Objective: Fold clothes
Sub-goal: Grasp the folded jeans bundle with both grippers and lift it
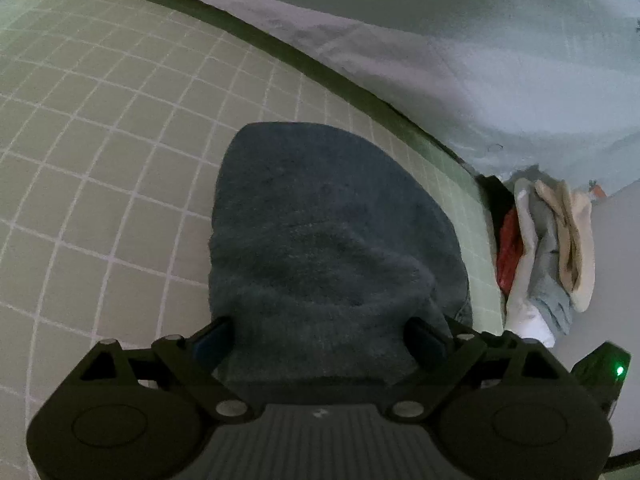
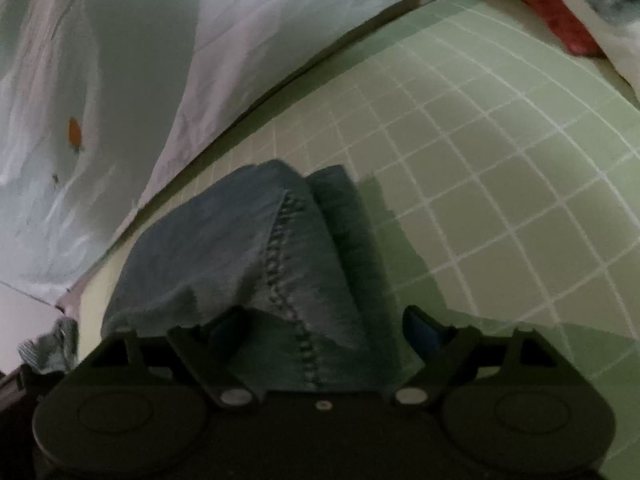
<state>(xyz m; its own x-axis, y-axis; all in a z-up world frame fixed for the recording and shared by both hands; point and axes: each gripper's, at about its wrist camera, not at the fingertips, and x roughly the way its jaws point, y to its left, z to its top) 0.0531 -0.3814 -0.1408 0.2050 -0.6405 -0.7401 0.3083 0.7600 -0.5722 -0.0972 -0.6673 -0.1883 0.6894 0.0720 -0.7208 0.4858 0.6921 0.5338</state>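
Right under my left lens, the left gripper has its fingers spread wide with the dark blue-grey fuzzy towel bunched between them, filling the lower centre of the frame over the pale green cutting mat with its white grid; I cannot tell whether the pads actually pinch it. In the right view, the right gripper is equally wide, the same cloth's stitched hem lying between its fingers at lower centre. A pile of white, grey, beige and red garments sits at the left view's right edge, with a pale rumpled sheet across the top.
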